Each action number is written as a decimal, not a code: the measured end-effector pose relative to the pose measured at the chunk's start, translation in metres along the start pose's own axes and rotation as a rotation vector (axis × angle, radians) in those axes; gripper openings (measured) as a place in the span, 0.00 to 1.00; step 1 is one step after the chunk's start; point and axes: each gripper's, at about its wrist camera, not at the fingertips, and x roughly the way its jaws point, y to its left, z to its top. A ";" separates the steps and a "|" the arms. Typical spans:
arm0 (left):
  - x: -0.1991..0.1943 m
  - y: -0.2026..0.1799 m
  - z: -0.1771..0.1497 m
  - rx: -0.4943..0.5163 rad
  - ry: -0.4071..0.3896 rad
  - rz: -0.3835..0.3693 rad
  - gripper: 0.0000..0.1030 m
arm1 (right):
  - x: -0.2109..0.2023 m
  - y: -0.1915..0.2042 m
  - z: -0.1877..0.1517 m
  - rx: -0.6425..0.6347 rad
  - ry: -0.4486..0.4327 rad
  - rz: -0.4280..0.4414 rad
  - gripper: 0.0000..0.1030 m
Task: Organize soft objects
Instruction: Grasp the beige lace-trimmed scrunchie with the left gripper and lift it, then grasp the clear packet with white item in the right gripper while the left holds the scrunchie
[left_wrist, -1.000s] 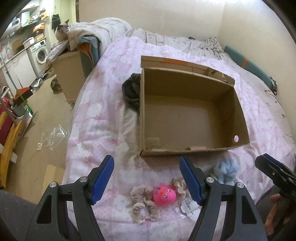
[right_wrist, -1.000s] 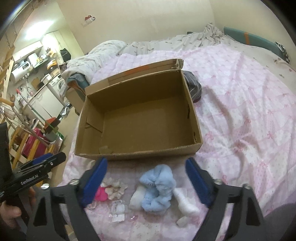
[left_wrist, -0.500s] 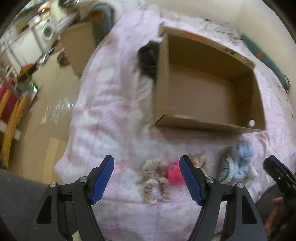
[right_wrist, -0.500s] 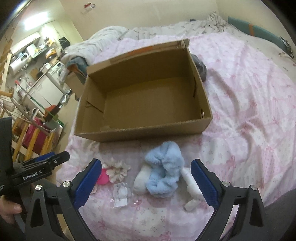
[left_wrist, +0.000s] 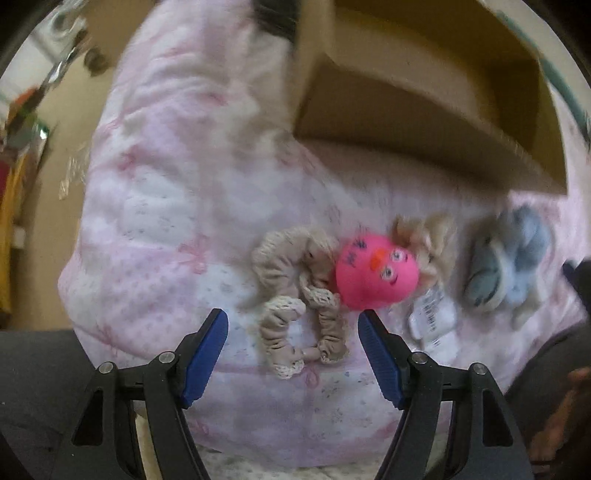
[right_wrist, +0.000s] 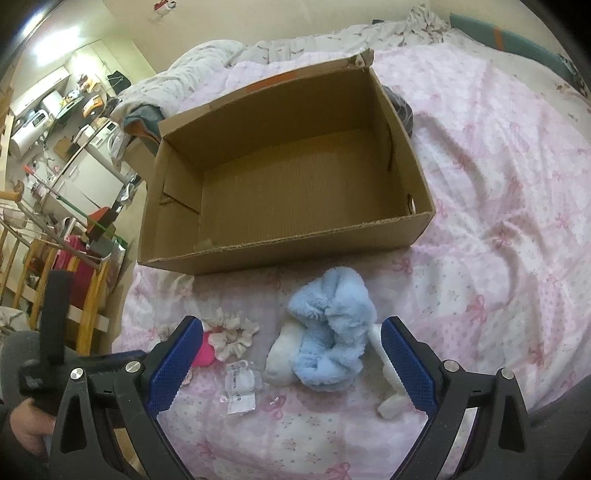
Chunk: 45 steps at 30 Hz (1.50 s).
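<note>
An open cardboard box (right_wrist: 295, 236) lies on a pink bedspread (right_wrist: 498, 221); it also shows in the left wrist view (left_wrist: 424, 122). In front of it lie a beige scrunchie (left_wrist: 291, 291), a pink ball with a face (left_wrist: 376, 271), a cream scrunchie (right_wrist: 232, 334) and a fluffy blue item (right_wrist: 332, 332), which also shows in the left wrist view (left_wrist: 506, 262). My left gripper (left_wrist: 293, 332) is open, low over the beige scrunchie. My right gripper (right_wrist: 291, 347) is open, straddling the blue item.
A clear tag packet (right_wrist: 240, 384) and white pieces (right_wrist: 388, 373) lie near the blue item. A dark cloth (right_wrist: 402, 107) lies behind the box. The bed edge drops to the floor on the left, with furniture (right_wrist: 55, 229) beyond.
My left gripper has dropped and moved toward the beige scrunchie and pink ball. My right gripper has moved closer to the blue item and opened wider.
</note>
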 end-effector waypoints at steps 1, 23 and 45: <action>0.002 -0.003 0.000 0.008 0.003 -0.008 0.68 | 0.001 0.000 0.000 0.002 0.004 0.006 1.00; -0.057 -0.010 -0.006 0.049 -0.226 -0.113 0.09 | 0.039 0.025 -0.017 0.010 0.269 0.309 1.00; -0.057 -0.005 0.003 0.022 -0.252 -0.073 0.09 | 0.114 0.078 -0.052 -0.253 0.401 0.040 0.58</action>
